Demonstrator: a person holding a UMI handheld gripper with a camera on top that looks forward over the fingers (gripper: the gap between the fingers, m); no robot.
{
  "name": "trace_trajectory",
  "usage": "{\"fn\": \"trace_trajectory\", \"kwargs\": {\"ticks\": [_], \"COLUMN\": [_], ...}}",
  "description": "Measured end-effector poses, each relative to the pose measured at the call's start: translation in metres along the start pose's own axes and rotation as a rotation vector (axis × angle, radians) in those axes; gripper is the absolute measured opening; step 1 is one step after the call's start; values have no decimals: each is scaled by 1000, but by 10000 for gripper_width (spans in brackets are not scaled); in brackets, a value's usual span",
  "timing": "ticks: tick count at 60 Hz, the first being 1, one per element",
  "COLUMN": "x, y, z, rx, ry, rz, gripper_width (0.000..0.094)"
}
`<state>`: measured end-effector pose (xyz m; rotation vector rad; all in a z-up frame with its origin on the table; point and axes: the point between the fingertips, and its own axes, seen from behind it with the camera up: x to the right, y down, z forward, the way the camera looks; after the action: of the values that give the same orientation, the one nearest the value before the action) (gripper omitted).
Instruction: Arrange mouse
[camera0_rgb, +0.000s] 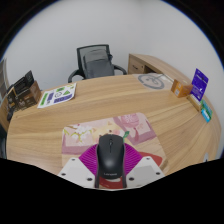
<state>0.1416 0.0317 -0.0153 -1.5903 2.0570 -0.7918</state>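
A black, rounded plastic computer mouse (110, 155) sits between the two fingers of the tool (110, 172), whose magenta pads (91, 160) stand close at either flank; whether they actually press on it, I cannot tell. The mouse rests over a pale, floral-printed mat (105, 132) on the curved light-wood bench (120, 100). Beyond them, a grey mesh office chair (98, 63) stands behind the bench, and a green-and-white booklet (57, 95) lies well apart.

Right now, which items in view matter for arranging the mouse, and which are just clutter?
Job:
- black mouse, between the gripper fingers
- patterned mouse mat, just ahead of the mouse

Just lying about:
- booklet at the table's far side
- office chair beyond the table
- purple box
- wooden table itself is only the support
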Motion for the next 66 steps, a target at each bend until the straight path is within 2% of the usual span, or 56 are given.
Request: {"fn": "trace_trajectory", "kwargs": {"ticks": [9,15,17,18,19,22,25,34,45,55,66], "x": [0,-3,-3,-3,-3,0,5,7,10,18,29], "y": [2,4,4,3,3,-2,-10,-35,-38,-9,45], "z": [4,3,3,2,0,-8,-25,-113,-256,-364,-435], "rx": [18,14,11,10,11,20,36,82,133,169,159], "ry": [-11,-26,-27,-25,-26,-17,0,3,-14,-9,-3], "rz": [-11,-22,-24,-24,-27,-27,-26,-38,-55,-147,-152], "gripper_width": [345,499,665,792,881,822,874,866,870,868,866]}}
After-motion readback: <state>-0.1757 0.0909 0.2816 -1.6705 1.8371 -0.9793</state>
